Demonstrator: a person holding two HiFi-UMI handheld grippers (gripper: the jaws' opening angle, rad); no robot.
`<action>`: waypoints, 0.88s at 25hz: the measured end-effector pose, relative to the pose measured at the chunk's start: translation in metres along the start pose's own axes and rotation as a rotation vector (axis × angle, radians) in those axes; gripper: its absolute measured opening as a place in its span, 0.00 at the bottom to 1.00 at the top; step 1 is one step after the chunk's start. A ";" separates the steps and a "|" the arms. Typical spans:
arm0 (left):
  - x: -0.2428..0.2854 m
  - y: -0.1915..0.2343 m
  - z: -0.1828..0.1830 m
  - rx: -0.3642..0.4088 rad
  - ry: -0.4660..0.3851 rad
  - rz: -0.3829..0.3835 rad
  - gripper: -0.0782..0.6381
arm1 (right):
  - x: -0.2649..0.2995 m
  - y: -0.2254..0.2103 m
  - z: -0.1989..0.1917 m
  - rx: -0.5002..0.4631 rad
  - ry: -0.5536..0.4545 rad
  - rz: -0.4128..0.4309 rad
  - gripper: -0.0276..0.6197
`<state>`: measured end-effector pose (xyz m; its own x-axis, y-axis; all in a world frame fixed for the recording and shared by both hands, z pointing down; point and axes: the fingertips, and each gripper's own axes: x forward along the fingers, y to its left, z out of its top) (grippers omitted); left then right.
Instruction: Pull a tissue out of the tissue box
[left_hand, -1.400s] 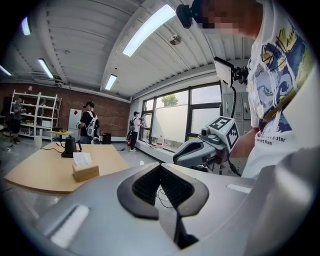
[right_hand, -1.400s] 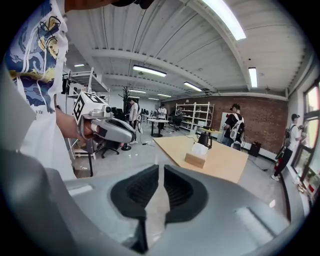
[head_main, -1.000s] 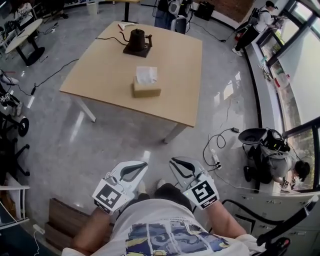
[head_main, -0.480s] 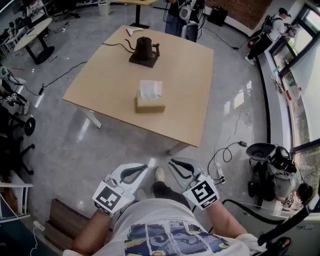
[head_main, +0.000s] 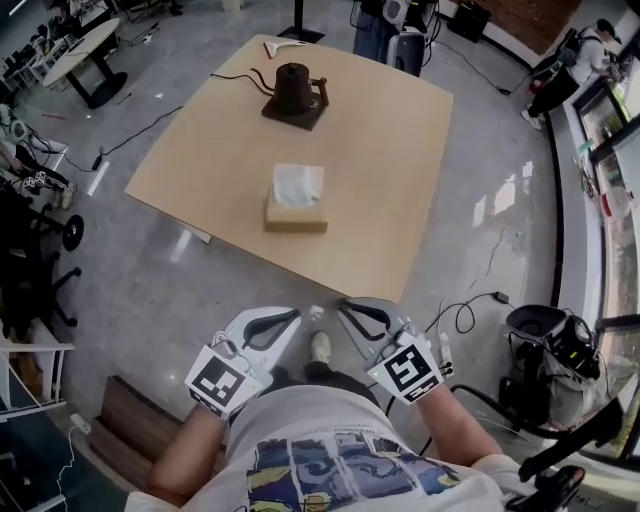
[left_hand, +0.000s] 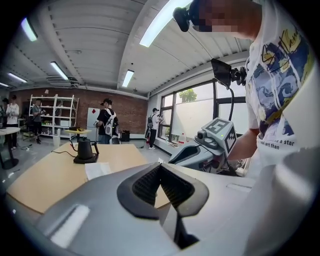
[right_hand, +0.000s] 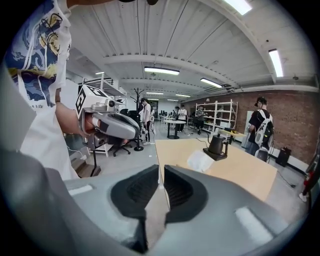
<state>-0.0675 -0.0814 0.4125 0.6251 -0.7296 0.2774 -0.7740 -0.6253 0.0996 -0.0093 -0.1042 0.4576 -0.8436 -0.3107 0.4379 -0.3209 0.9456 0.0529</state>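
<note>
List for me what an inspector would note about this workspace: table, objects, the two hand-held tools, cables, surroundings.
Surface: light wooden table, mostly bare.
Job's things: tan cardboard tissue box mid-table, white tissue sticking up, untouched.
Clutter: dark kettle on its base, far side.
Tools: left tool shut, empty; right tool shut, empty; both short of the table's near edge.
Cables: black cord across the tabletop to the kettle; loose black cables on the floor.
Surroundings: glossy grey floor; person with a backpack far off.
</note>
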 end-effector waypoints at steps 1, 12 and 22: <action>0.005 0.003 -0.001 -0.004 0.003 0.004 0.12 | 0.003 -0.005 -0.003 -0.003 0.001 0.010 0.08; 0.036 0.065 -0.007 -0.008 0.047 0.047 0.17 | 0.037 -0.039 0.002 0.003 0.002 0.037 0.08; 0.059 0.163 0.000 0.035 0.076 -0.018 0.23 | 0.067 -0.083 0.030 0.044 0.008 -0.101 0.08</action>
<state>-0.1564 -0.2266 0.4452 0.6280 -0.6960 0.3481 -0.7581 -0.6482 0.0718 -0.0523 -0.2060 0.4552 -0.8026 -0.4030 0.4398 -0.4225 0.9045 0.0580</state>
